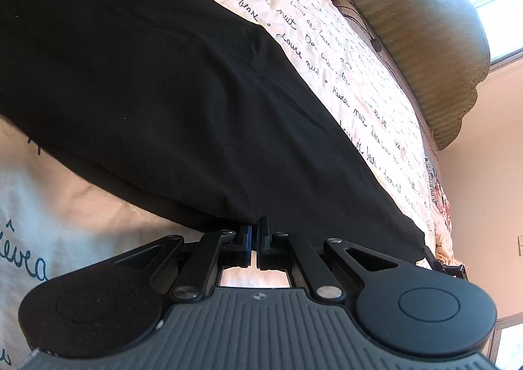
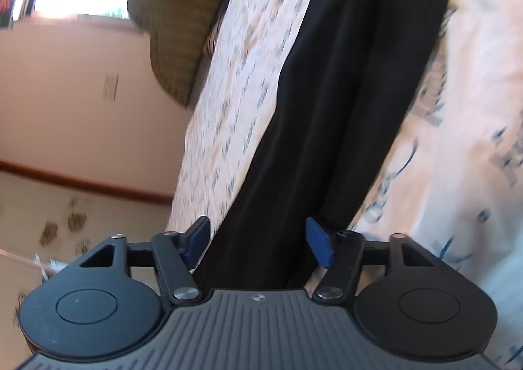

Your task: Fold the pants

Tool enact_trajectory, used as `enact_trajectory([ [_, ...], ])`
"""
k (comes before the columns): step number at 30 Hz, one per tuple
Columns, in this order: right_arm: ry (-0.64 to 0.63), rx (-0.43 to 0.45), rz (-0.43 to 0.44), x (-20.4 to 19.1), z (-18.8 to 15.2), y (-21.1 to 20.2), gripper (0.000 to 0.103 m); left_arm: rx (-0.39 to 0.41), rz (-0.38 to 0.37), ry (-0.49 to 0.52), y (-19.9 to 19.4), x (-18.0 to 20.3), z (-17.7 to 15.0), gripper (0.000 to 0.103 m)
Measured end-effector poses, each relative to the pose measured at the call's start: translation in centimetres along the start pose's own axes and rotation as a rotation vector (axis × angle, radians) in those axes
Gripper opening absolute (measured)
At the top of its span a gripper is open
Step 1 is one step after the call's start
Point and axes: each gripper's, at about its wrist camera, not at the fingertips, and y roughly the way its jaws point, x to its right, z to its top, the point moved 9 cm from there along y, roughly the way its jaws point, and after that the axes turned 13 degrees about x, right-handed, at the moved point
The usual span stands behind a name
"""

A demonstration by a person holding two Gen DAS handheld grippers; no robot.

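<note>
Two legs of the black fabric pants (image 2: 340, 102) lie side by side along the white script-printed bedspread (image 1: 327, 53). Left gripper (image 1: 254, 234) is clenched on the pants' edge; right gripper (image 2: 258, 239) is spread wide astride one leg.

A bed (image 1: 359, 53) is covered by a white sheet (image 1: 65, 200) printed with cursive writing, on which black pants (image 1: 170, 102) are laid lengthwise, with an olive headboard (image 1: 425, 43) at its edge.
</note>
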Motion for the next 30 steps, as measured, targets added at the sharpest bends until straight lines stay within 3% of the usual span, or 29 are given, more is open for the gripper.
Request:
enact_trajectory([
  [7,-0.051,-0.125,0.009,-1.7,-4.3,1.6,0.074,-0.001,-0.004,-0.002,-0.2,-0.4,-0.2,0.001],
  [11,-0.034,-0.106,0.066,-2.8,-4.8,1.7,0.082,-0.007,0.001,-0.005,0.0,-0.6,-0.4,0.001],
  [13,0.056,-0.05,0.127,-2.5,-3.4,1.7,0.082,-0.01,0.002,-0.006,0.0,-0.7,-0.5,0.002],
  [17,0.45,0.049,0.361,-0.1,-0.5,0.2,0.082,-0.015,0.0,-0.011,0.2,-0.8,-0.5,0.002],
  [18,0.488,0.063,0.393,0.1,-0.2,-0.1,0.082,-0.016,0.001,-0.011,0.3,-0.8,-0.5,0.002],
  [21,0.424,0.048,0.385,-0.3,-1.0,-0.6,0.089,-0.016,0.009,-0.001,0.5,-0.6,-0.5,0.002],
  [25,0.235,-0.114,0.303,-2.5,-5.1,1.1,0.09,-0.014,0.015,0.001,0.8,-0.7,-0.5,0.002],
  [27,0.181,-0.095,0.304,-3.2,-5.1,1.2,0.09,-0.013,0.016,0.0,0.7,-0.7,-0.6,0.002],
  [30,0.297,0.008,0.375,-2.6,-2.0,0.4,0.09,-0.014,0.015,0.002,0.5,-0.8,-0.6,0.003],
])
